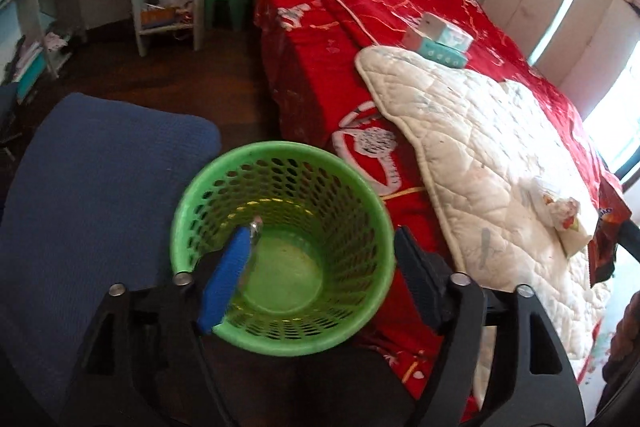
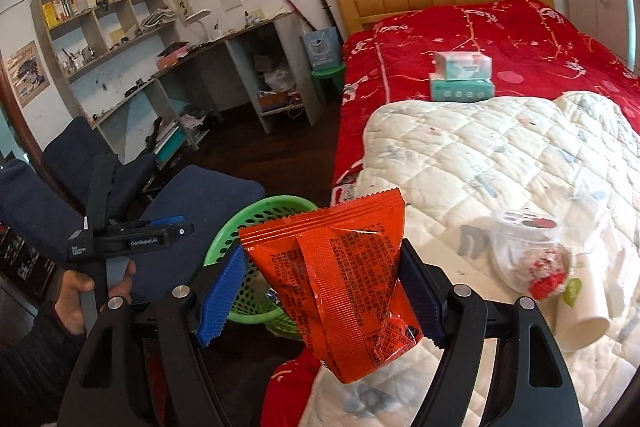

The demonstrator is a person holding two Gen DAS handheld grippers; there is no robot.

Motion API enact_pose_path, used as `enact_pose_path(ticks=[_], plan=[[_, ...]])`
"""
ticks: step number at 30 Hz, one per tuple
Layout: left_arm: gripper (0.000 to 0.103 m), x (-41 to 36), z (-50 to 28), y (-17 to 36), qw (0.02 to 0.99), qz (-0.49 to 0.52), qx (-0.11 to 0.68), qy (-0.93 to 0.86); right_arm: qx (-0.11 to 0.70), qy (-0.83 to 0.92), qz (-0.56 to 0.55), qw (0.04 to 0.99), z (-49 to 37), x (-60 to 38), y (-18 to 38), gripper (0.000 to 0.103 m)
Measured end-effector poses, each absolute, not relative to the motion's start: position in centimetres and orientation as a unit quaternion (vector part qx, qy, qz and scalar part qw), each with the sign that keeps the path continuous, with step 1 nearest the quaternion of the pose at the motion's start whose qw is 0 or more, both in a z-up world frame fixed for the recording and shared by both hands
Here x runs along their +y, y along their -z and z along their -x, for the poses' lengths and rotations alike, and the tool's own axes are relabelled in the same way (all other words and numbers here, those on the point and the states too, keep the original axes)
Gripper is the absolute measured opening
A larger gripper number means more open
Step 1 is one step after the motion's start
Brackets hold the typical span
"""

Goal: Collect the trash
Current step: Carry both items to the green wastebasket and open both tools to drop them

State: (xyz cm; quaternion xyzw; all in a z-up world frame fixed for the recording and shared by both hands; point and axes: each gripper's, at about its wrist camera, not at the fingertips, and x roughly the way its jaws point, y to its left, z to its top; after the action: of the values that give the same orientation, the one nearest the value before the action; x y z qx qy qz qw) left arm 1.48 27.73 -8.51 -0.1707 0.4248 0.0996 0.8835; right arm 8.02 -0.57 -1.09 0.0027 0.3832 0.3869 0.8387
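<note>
A green mesh waste basket stands on the floor beside the bed; a small silvery scrap lies against its inner wall. My left gripper is open above the basket's mouth, with nothing between its fingers. My right gripper is shut on an orange snack wrapper, held above the bed's edge, with the basket behind and below it. On the white quilt lie a crumpled clear plastic bag with red print and a white paper cup. The bag also shows in the left wrist view.
A blue office chair stands left of the basket. The bed has a red cover and two stacked tissue boxes. A desk and shelves line the far wall. The left gripper held in a hand shows in the right wrist view.
</note>
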Motion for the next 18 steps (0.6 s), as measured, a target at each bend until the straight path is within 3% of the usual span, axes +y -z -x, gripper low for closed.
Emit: enact_pose_path(ticks=[3, 18], plan=[[0.086, 28.4, -0.2, 8.1, 0.887, 0.167, 0.414, -0.119, 0.39, -0.394, -0.001, 0.832, -8.1, 1.0, 1.5, 0.072], [0.089, 32.1, 5.8, 7.4, 0.895, 0.166, 0.378, -0.172, 0.44, -0.417, -0.016, 0.795, -9.0, 11.4, 5.2, 0.073]])
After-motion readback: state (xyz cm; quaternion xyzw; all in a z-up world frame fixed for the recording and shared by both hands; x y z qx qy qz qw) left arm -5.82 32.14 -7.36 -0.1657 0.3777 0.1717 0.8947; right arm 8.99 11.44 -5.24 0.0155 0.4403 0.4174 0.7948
